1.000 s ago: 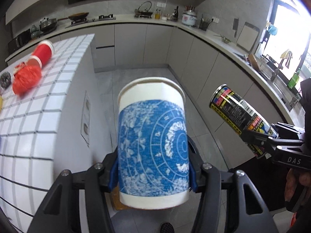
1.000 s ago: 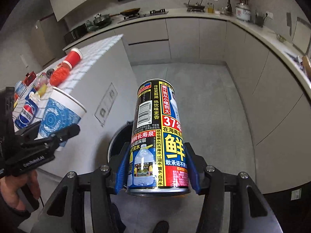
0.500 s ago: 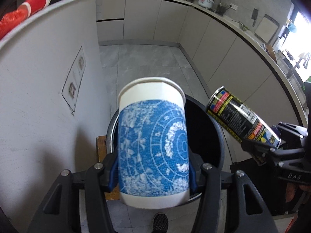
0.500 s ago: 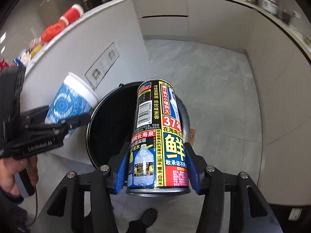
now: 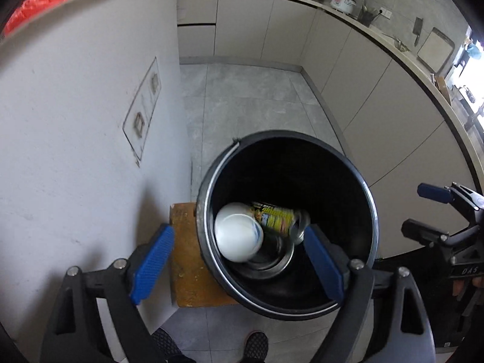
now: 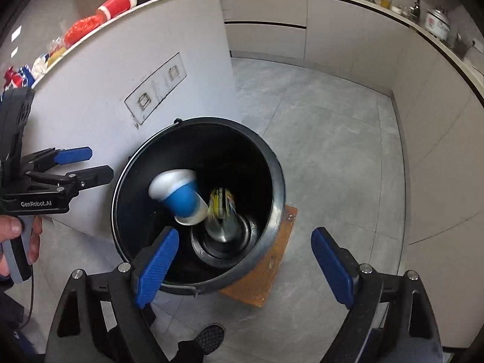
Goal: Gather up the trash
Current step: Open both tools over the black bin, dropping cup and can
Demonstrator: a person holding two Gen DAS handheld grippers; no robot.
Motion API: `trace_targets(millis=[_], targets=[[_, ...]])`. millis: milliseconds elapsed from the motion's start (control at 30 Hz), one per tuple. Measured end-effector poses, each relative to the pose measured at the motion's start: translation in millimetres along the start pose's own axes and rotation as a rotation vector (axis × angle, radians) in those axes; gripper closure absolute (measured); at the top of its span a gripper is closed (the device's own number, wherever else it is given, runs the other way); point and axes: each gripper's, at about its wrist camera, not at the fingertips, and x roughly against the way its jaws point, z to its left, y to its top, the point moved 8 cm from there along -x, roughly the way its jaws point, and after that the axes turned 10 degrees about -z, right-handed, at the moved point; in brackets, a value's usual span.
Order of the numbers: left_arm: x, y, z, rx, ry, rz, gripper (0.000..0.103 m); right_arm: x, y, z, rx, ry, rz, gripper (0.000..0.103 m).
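A black bin point(image 5: 370, 199) point(image 6: 276, 178) stands on the floor beside the white island. Inside it lie the blue-and-white paper cup point(image 5: 239, 236) point(image 6: 181, 195) and the drink can point(image 5: 281, 219) point(image 6: 222, 204), both blurred. My left gripper point(image 5: 239, 260) is open and empty above the bin's near rim; it also shows in the right wrist view point(image 6: 87, 163). My right gripper point(image 6: 245, 260) is open and empty above the bin; it also shows in the left wrist view point(image 5: 423, 211).
The bin sits on a brown board point(image 5: 187, 260) point(image 6: 272, 269). The white island point(image 5: 75, 121) point(image 6: 121, 69) carries a red cup point(image 6: 116, 3), red netting point(image 6: 80, 28) and other items. Grey cabinets point(image 5: 363, 69) line the back and right. My shoes show below.
Both grippers opened and let go; the cup and the can dropped into the bin. Both views now look more steeply down into it.
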Motion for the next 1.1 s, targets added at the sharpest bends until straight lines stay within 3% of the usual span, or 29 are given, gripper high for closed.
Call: trace_targets(millis=[300,633,1100], targets=[[14.9,4.6,-14.0,-0.015,0.003,-0.010,0.014,23.8,-0.1,-7.6,-0.055,-0.018,-0.021,0.012],[37.0,31.1,-32.8,-0.047,-0.004,-0.052,0.014,67.0,9.8,-2.9,-0.109,-0.064,-0.076,0.012],[83.9,56.7,-14.4,-0.039,-0.011,-0.124,0.014,130.1,40.9,26.7,-0.107,-0.094,-0.160,0.012]])
